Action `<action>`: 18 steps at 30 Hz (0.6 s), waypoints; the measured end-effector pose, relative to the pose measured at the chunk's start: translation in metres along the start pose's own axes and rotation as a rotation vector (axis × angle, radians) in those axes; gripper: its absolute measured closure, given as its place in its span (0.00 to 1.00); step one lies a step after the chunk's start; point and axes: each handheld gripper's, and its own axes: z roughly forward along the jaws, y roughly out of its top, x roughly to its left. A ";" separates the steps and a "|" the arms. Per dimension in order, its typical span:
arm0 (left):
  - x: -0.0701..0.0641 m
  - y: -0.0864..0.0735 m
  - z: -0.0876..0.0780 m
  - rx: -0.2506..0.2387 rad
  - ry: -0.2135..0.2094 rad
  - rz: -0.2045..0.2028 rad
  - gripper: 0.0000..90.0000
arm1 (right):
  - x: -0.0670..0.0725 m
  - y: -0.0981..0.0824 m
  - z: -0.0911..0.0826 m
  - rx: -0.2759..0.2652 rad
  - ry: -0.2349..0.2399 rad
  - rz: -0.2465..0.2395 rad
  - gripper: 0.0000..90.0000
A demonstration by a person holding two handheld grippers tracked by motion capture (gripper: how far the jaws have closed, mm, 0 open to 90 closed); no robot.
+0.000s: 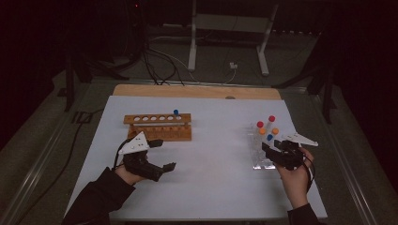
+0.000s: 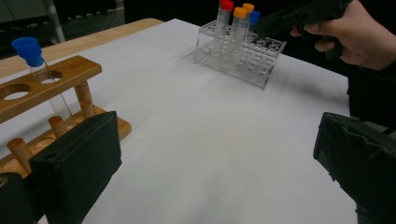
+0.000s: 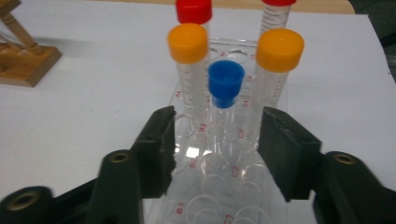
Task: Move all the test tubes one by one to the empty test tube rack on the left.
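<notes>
While you look down from the high view, the clear rack (image 1: 259,152) sits near the right edge of the white table (image 1: 206,187), holding capped tubes: two red, two orange and one blue-capped tube (image 1: 270,137). Your right gripper (image 1: 278,151) rests low over the rack's near end, your hand tilted so the grey plate points away to the right. Your left gripper (image 1: 162,153) lies just in front of the wooden rack (image 1: 158,126), jaws spread wide and pointing right, forearm angled in from the lower left.

From the left gripper view, both black jaws stand far apart with bare table between them; a lone blue-capped tube stands in the wooden rack (image 2: 42,88) beside the left jaw.

From the right gripper view, your jaws flank the blue-capped tube (image 3: 225,100), which stands upright in the clear rack (image 3: 219,186) between the orange caps. The jaws sit partly closed on either side, not yet pressing it.
</notes>
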 end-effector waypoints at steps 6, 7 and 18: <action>0.000 0.000 0.000 -0.003 0.001 -0.002 0.02 | -0.001 0.002 0.006 0.013 0.009 -0.001 0.65; 0.000 0.000 0.000 -0.003 0.005 -0.001 0.02 | -0.001 0.003 0.007 0.016 0.010 -0.003 0.67; 0.001 -0.001 -0.001 -0.002 0.003 -0.002 0.02 | 0.000 0.004 0.013 0.031 -0.002 -0.018 0.81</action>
